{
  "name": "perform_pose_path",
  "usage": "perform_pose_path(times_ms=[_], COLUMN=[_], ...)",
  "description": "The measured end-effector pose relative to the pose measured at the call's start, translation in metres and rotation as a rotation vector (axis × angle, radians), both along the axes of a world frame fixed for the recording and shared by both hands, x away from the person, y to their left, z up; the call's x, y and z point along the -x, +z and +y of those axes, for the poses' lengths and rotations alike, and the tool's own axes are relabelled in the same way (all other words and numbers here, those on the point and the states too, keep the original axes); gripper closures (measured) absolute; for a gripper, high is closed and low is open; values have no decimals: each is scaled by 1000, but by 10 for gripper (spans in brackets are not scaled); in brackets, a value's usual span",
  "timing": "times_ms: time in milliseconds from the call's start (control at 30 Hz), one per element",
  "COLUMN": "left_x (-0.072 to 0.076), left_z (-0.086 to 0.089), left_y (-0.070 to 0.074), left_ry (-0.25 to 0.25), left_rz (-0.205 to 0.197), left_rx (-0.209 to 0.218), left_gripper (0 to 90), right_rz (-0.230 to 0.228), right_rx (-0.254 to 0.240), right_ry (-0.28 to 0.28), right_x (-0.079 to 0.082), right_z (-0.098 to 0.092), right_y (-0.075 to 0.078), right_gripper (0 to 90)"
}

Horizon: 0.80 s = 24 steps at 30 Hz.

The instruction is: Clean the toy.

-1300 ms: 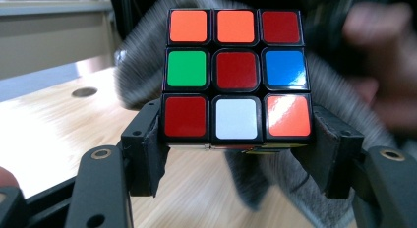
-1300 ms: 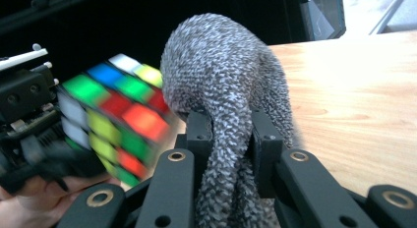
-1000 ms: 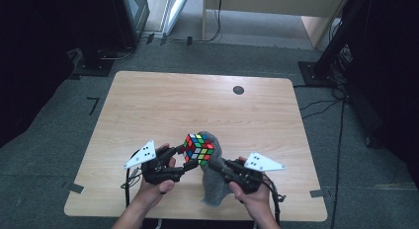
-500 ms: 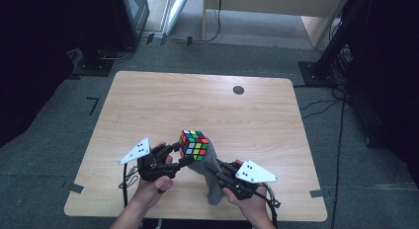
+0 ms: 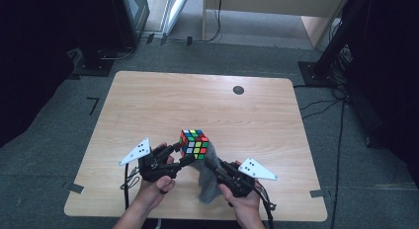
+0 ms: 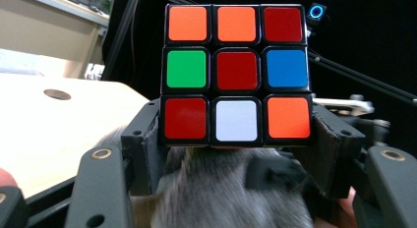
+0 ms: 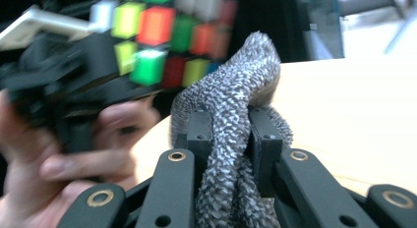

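Grey cloth (image 7: 231,115) clamped in right tool (image 7: 231,134), blurred cube (image 6: 237,73) clamped in left tool (image 6: 236,154), underside hidden.

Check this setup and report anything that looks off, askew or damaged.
Nothing stands out. The left gripper clamps the scrambled puzzle cube squarely by its bottom layer, the right gripper pinches the grey cloth beside it, and the table shows no damage.
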<state>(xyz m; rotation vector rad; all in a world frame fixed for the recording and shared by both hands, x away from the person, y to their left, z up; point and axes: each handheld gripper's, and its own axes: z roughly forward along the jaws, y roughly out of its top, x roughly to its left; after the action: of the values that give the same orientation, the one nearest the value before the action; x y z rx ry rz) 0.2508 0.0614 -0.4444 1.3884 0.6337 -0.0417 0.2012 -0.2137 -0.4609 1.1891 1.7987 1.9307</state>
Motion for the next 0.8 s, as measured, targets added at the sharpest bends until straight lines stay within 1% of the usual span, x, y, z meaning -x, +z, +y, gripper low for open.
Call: perform_pose_path(times_ms=[33,67,100,133,200,233,267,300,333,400,433,467,533,567,600,633,700,767,800], left_x=[0,-1,0,0,2,3,3,3,3,2,1,0,-1,-2,-3,-5,-7,-8,-9], left_z=[0,-1,-2,-3,-7,-9,-10,-10,-10,-8,-5,-3,2,4,6,7,9,8,8], left_y=[0,-1,-1,-1,-1,-2,-2,-2,-2,0,0,1,2,2,2,2,2,0,-1], left_ry=[2,-2,-8,-13,-20,-21,-23,-25,-23,-14,-9,-5,17,27,34,43,56,78,88], left_rz=[1,7,12,8,-4,-7,-12,-13,-11,-8,-11,-11,-19,-16,-6,1,-2,6,9], left_rx=[-1,1,6,3,-27,-45,-57,-59,-55,-38,-34,-33,-55,-66,-67,-62,-87,-123,-138], left_gripper=[347,347,348,347,347,347,347,347,347,347,347,347,347,347,347,347,347,347,347], right_rz=[10,14,11,4,-1,-11,-20,-27,-32,-20,-12,-6,-41,-48,-45,-35,1,21,40], right_rx=[-11,-16,-13,-3,19,30,31,30,29,10,1,3,52,73,90,112,173,264,296], right_ry=[-10,9,40,75,149,167,176,171,157,120,92,60,-24,-70,-120,-166,-239,-316,-341], right_x=[-1,-1,0,2,7,10,11,12,11,7,5,2,-4,-8,-11,-15,-22,-27,-30], right_z=[-2,-1,3,9,24,29,32,32,30,19,12,6,-8,-17,-25,-33,-48,-58,-63], right_y=[-1,-1,-1,0,1,2,4,5,6,6,5,4,2,1,1,1,0,-6,-9], right_gripper=[765,763,762,760,755,754,755,756,758,759,760,760,759,759,757,752,743,734,727])
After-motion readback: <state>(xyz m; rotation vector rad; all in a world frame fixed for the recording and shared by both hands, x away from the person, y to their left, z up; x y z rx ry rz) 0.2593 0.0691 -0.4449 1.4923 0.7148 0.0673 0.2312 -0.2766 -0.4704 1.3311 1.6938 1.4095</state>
